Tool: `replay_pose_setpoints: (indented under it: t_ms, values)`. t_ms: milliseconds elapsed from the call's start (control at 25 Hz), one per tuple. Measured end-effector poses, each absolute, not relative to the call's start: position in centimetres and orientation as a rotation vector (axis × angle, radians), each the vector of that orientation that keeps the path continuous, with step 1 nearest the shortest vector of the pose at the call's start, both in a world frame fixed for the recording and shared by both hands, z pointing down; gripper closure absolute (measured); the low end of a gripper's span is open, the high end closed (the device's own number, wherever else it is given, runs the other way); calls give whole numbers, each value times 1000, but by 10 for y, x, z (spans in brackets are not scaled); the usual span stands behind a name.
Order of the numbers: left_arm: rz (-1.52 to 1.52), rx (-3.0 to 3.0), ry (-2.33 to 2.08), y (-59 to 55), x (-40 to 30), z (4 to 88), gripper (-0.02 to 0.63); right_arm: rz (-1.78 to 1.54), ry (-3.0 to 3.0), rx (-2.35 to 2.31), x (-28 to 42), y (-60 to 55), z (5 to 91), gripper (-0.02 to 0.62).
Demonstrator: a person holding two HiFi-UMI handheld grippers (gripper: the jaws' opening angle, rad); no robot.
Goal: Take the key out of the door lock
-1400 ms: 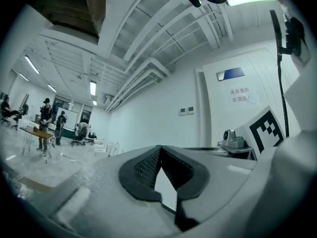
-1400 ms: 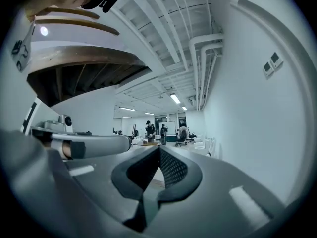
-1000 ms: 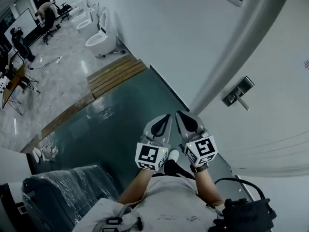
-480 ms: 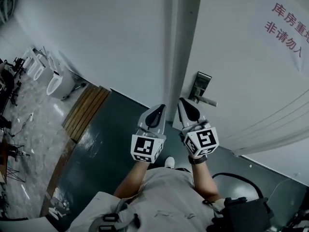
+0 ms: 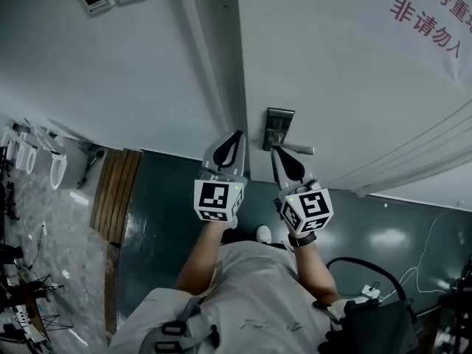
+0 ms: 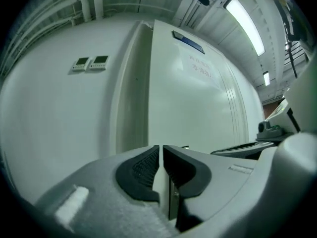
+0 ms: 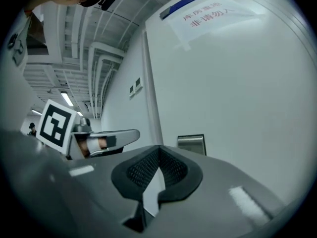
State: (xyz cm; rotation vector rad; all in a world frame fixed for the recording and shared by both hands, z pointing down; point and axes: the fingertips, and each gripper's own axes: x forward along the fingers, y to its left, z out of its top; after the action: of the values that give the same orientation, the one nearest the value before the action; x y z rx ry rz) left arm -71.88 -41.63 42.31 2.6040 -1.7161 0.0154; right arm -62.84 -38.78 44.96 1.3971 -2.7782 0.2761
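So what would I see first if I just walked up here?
The big white door, with red writing up in the right corner. Then the two grey tools in the middle, the left tool and the right tool. Both are shut and empty, and they point at the metal lock plate and its handle.

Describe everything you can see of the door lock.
The door lock is a grey, metal-looking rectangular plate, mounted upright on the white door near its edge. A slim lever handle sticks out sideways from its lower part. No key can be made out. The right hand-held gripper points at it, seemingly not touching.
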Motion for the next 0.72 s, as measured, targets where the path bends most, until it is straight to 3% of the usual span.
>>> replay_pose_setpoints:
  t_ms: [40, 160, 320, 600, 720]
  values:
    - [35, 2610, -1699, -426, -718, 428, 560, 300, -2756, 1407, -626, -387, 456, 589]
    - [54, 2622, -1660, -453, -715, 438, 551, 351, -2702, 1441, -621, -391, 469, 589]
    - [40, 2647, -1591, -479, -709, 446, 450, 398, -2645, 1473, -619, -394, 486, 589]
    - [18, 2686, -1556, -506, -706, 446, 436, 556, -2554, 1526, -603, -390, 530, 589]
    - [19, 2724, -1510, -505, -701, 447, 464, 656, -2502, 1579, -592, -389, 555, 589]
